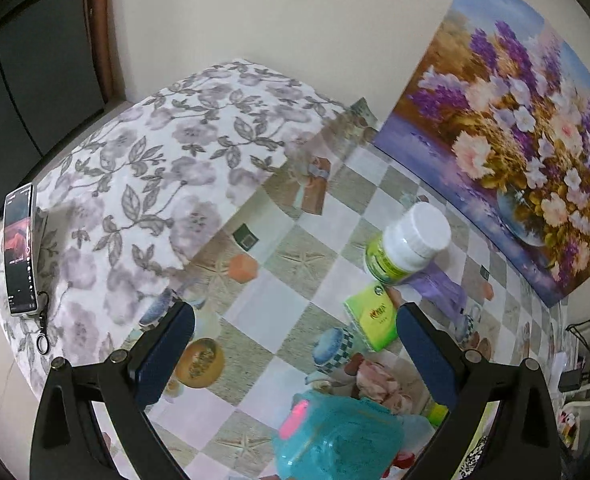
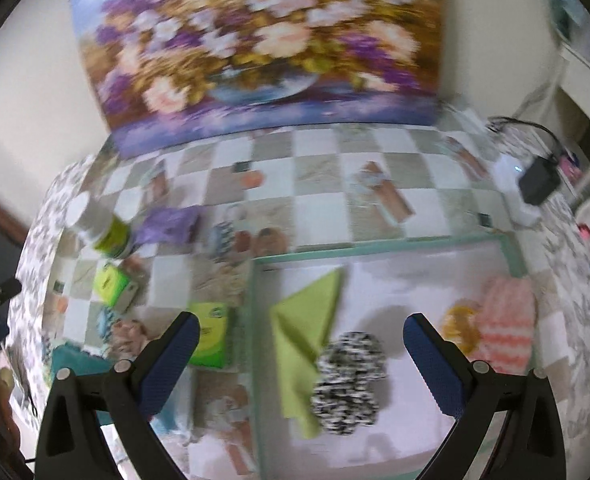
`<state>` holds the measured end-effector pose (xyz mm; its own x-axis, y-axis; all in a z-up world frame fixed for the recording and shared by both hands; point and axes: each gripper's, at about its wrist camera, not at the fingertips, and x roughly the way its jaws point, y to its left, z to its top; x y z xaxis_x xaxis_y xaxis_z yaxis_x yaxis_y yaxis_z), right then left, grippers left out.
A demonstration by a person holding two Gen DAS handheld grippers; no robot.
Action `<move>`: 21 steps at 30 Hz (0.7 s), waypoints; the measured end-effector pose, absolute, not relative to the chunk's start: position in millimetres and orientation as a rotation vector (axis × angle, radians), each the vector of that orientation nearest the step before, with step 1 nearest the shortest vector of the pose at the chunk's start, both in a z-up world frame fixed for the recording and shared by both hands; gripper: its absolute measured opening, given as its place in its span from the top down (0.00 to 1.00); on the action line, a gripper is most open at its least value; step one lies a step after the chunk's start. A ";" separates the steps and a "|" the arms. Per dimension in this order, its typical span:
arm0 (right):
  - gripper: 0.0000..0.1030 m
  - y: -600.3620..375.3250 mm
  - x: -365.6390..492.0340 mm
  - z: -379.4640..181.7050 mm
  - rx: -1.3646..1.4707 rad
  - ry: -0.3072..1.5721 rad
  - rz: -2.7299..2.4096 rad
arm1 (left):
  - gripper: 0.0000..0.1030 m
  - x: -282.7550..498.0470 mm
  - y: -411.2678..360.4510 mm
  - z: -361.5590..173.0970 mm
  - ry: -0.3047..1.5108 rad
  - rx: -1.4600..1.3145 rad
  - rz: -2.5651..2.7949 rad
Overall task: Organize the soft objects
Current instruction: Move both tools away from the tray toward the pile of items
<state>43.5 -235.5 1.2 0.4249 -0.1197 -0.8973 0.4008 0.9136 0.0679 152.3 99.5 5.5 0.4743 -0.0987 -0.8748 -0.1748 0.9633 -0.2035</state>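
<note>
Right wrist view: right claw (image 2: 301, 344) spread wide, empty, over a tray (image 2: 375, 251) lower right of frame. In it, a green cloth (image 2: 307, 320) and a black-white knit piece (image 2: 349, 384) touch — closing here prob grabs both or drags the cloth; frame's blurred too, so aim's shaky. Pink striped knit (image 2: 507, 328) sits far right. Left wrist view: left claw (image 1: 295, 328) also apart, empty, w/ a white-capped bottle (image 1: 409, 244) and green tissue pack (image 1: 371, 322) near its right finger — a sweep could tip the bottle.

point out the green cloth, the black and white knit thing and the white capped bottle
green cloth (image 2: 309, 320), right wrist view, its flat middle
black and white knit thing (image 2: 349, 384), right wrist view, its centre
white capped bottle (image 1: 427, 228), left wrist view, its cap
</note>
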 end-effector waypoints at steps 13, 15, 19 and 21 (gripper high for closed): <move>0.00 -193.6 67.8 -11.1 0.281 1.110 -0.224 | 0.02 160.0 123.1 -3.1 1.079 -0.294 0.084; 0.00 -190.3 70.4 -14.7 0.273 1.116 -0.219 | 0.02 162.0 119.7 -5.7 1.091 -0.294 0.067; 0.00 -188.1 75.0 -24.4 0.276 1.136 -0.200 | 0.02 166.9 109.9 -11.7 1.134 -0.269 0.036; 0.01 -187.8 76.9 -29.8 0.278 1.148 -0.192 | 0.02 170.4 104.1 -15.6 1.165 -0.255 0.018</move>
